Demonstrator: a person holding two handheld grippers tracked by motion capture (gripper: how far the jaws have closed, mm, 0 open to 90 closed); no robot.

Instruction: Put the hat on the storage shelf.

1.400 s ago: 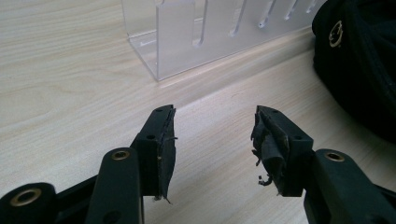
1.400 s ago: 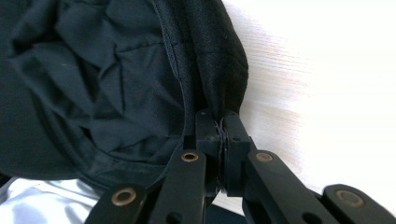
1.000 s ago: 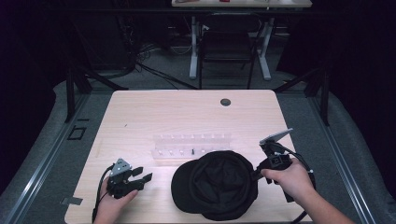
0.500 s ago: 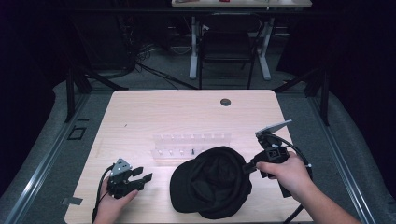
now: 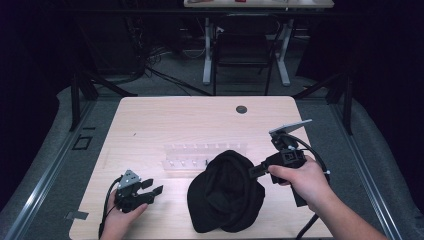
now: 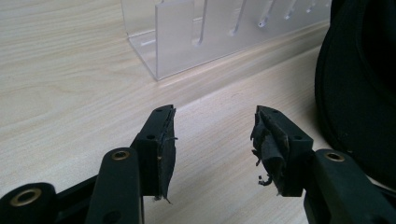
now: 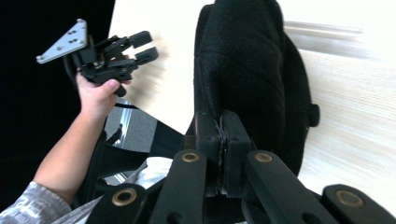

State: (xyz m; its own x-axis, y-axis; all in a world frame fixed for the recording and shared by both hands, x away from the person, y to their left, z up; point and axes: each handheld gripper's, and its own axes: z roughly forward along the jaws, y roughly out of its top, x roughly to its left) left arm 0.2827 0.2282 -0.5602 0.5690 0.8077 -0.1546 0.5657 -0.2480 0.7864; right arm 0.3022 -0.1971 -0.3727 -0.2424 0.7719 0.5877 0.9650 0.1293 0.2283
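A black cap [image 5: 225,195] lies at the front middle of the wooden table [image 5: 165,120], tipped up on its right side. My right gripper [image 5: 256,172] is shut on the cap's right edge and holds that edge off the table. In the right gripper view its jaws [image 7: 219,126] pinch the cap's fabric [image 7: 247,60]. My left gripper [image 5: 152,186] rests at the front left, open and empty, pointing toward the cap. In the left gripper view its jaws [image 6: 212,135] stand apart over bare wood, with the cap [image 6: 359,84] at the right.
A clear acrylic rack [image 5: 205,155] with several pegs stands just behind the cap, and shows close ahead in the left gripper view [image 6: 187,37]. A dark round grommet [image 5: 241,109] sits near the table's far edge. Desk legs and a chair stand beyond the table.
My right hand has risen with the cap's edge, tipping the cap up and bunching it leftward. The left gripper has stayed where it was.
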